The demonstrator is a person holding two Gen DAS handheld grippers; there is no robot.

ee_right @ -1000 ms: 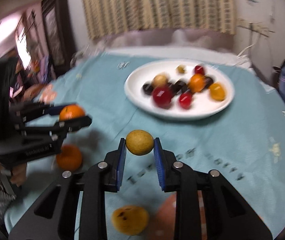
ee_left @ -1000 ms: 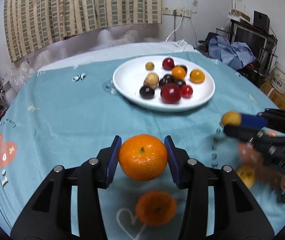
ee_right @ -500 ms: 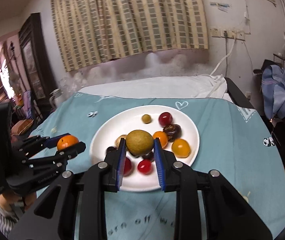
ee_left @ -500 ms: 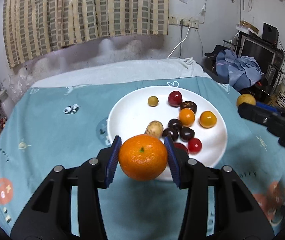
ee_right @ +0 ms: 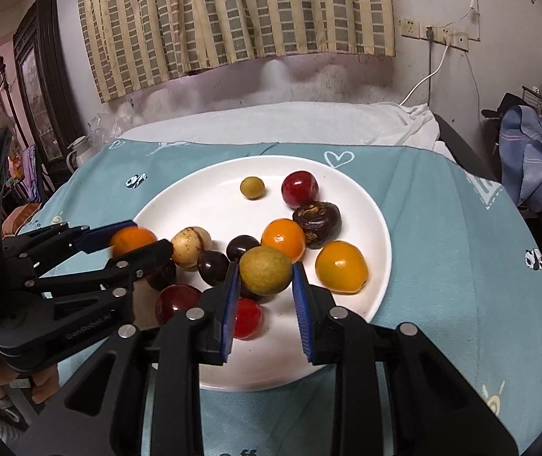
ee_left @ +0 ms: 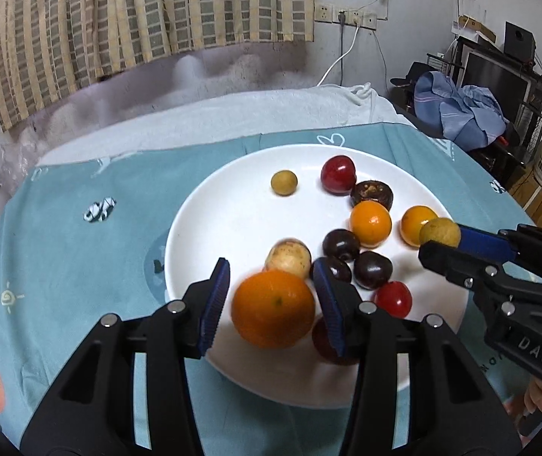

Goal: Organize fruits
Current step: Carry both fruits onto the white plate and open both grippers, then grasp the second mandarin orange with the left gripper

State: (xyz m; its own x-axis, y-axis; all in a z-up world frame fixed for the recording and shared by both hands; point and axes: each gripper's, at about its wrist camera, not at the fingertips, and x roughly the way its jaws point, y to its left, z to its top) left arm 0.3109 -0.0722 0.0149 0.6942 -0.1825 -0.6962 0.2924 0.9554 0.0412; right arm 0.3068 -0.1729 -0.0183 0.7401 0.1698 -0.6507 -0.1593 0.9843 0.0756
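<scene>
A white plate (ee_left: 233,228) (ee_right: 202,205) on the teal cloth holds several fruits: red, dark, orange and tan ones. My left gripper (ee_left: 272,300) is open over the plate's near side; the big orange (ee_left: 272,308) sits loose between its jaws with gaps on both sides, slightly blurred. In the right wrist view the left gripper (ee_right: 134,237) shows at left with that orange (ee_right: 132,238). My right gripper (ee_right: 265,285) has spread jaws around a yellow-green fruit (ee_right: 265,270), gaps on both sides. It also shows in the left wrist view (ee_left: 440,232).
The teal cloth (ee_left: 62,266) covers the table, with a white cloth (ee_left: 233,114) behind. A curtain and wall stand at the back. Cluttered shelves, a blue garment (ee_left: 457,110) and a bucket lie to the right.
Both grippers moved forward over the plate. The left jaws opened and the big orange dropped lower between them. The right jaws widened around the yellow-green fruit.
</scene>
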